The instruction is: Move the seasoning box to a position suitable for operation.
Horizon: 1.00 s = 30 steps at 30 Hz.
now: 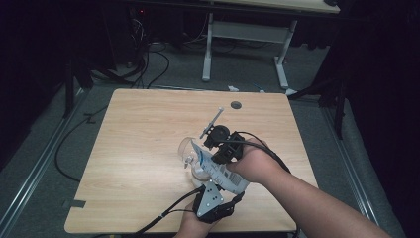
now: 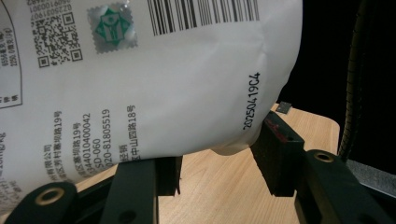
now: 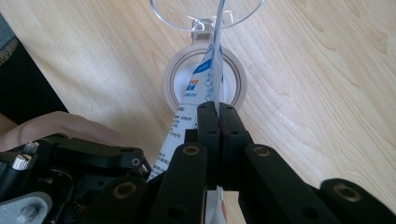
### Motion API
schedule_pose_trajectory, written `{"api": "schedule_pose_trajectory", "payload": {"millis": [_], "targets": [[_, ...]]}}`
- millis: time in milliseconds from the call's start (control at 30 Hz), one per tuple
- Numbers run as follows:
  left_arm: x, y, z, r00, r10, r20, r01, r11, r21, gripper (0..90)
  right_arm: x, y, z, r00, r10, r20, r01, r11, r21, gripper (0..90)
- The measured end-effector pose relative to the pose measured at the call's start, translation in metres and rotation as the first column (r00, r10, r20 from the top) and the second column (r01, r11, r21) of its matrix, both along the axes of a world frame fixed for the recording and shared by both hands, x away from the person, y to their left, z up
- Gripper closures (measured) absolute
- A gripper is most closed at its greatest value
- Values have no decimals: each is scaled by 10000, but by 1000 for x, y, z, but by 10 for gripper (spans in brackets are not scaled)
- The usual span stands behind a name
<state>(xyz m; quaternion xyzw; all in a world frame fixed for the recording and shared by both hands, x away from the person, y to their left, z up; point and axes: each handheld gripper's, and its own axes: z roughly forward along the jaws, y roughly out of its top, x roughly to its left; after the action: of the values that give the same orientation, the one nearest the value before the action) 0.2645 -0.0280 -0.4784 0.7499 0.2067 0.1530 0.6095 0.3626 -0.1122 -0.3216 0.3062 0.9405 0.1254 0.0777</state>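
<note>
- Right gripper [image 3: 218,109]: jaws pinching white pouch [image 1: 220,171] edge, above clear glass [image 1: 190,151] on wooden surface [image 1: 138,139].
- Left gripper [image 2: 215,158]: jaws spread around pouch bottom, w/ gaps.

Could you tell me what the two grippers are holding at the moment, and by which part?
The right gripper is shut on the white pouch, pinching its thin edge above the clear glass. The left gripper has its jaws on either side of the pouch's bottom; whether they clamp it cannot be told.
</note>
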Motion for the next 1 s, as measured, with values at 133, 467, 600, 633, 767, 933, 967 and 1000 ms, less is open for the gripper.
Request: {"api": "schedule_pose_trajectory", "payload": {"millis": [133, 467, 600, 633, 767, 933, 967, 1000], "targets": [[0, 0, 0, 10000, -17, -9, 17, 10000, -12, 555, 0, 0, 0, 10000, -3, 6, 3, 10000, 3, 896], [0, 0, 1, 10000, -45, -15, 45, 10000, -58, 552, 0, 0, 0, 10000, -11, 16, 11, 10000, 28, 896], [-1, 0, 1, 10000, -58, 12, 58, 10000, -68, 550, 0, 1, 0, 10000, 1, 19, -1, 10000, 18, 896], [-1, 0, 1, 10000, -61, 19, 61, 10000, -67, 550, 0, 1, 0, 10000, -8, 17, 8, 10000, 19, 896], [-1, 0, 1, 10000, -61, 42, 62, 10000, -63, 549, 0, 1, 0, 10000, 0, 22, 0, 10000, 24, 896], [-1, 0, 1, 10000, -55, 53, 56, 10000, -68, 549, 0, 1, 0, 10000, 19, 36, -19, 10000, 8, 896], [-1, 0, 1, 10000, -58, 50, 58, 10000, -68, 549, 0, 1, 0, 10000, 27, 42, -27, 10000, 5, 896], [-1, 0, 1, 10000, -56, 53, 57, 10000, -71, 549, 0, 1, 0, 10000, 25, 44, -25, 10000, 1, 896]]}}
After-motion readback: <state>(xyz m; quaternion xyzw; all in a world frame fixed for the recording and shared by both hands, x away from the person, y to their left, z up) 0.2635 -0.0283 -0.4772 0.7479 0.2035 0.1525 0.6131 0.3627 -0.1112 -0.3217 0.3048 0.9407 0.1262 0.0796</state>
